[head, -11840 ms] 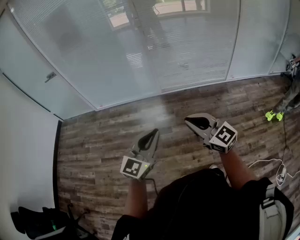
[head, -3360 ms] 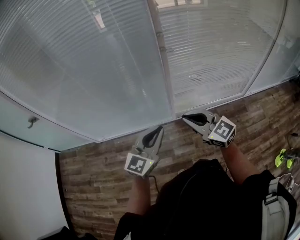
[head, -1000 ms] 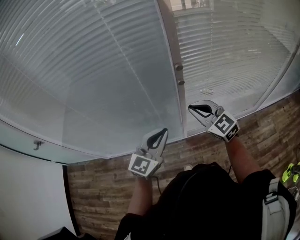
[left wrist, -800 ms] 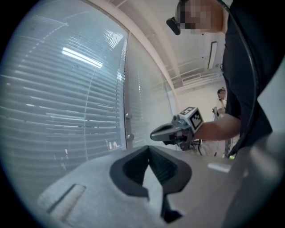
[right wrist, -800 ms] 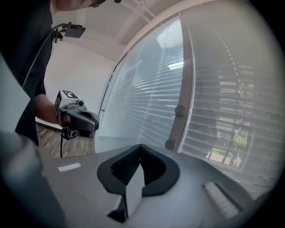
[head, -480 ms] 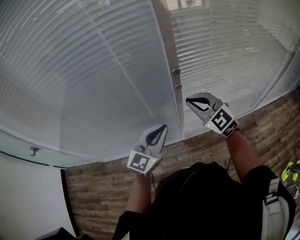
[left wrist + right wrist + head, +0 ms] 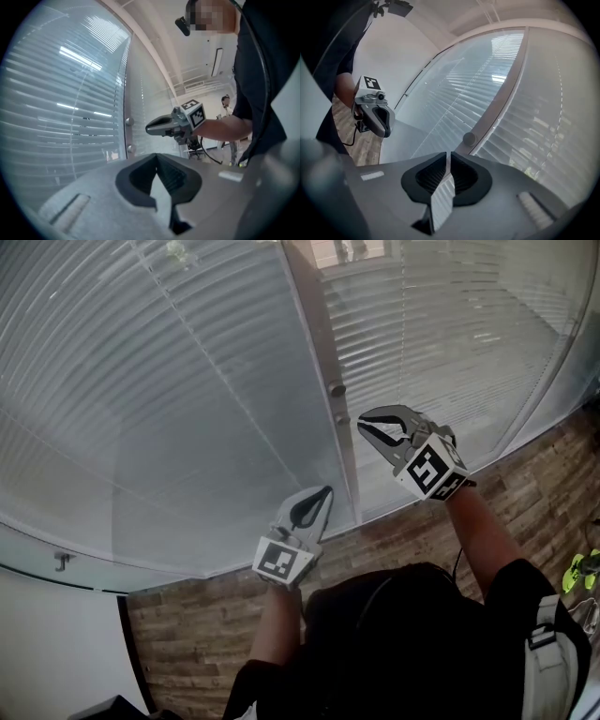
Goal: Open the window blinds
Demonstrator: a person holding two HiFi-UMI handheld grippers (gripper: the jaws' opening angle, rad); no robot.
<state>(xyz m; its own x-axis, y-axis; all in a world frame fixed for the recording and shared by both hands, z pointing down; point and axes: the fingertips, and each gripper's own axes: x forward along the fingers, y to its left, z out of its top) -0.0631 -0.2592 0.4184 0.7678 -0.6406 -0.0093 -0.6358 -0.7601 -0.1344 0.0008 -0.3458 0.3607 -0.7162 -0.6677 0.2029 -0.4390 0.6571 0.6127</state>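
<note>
White slatted blinds (image 7: 187,409) hang shut behind the glass, on both sides of a pale upright post (image 7: 314,324). Two small round knobs sit on the post, an upper knob (image 7: 336,388) and a lower knob (image 7: 341,418). My right gripper (image 7: 364,427) is held just right of the lower knob, apart from it. Its jaws have just been opening to a narrow slit with nothing between them. In the right gripper view one knob (image 7: 468,138) shows just above the jaw tips (image 7: 447,155). My left gripper (image 7: 326,491) is shut and empty, lower and to the left.
The glass wall curves round the front, close to both grippers. Wood-plank floor (image 7: 187,634) lies below. A small metal handle (image 7: 62,562) sits on the glass at the far left. A yellow-green object (image 7: 581,570) lies on the floor at the right edge.
The right gripper has risen, rolled over and drawn closer to the post's knobs, and a slit now shows between its jaws. The left gripper has drifted slightly toward the glass.
</note>
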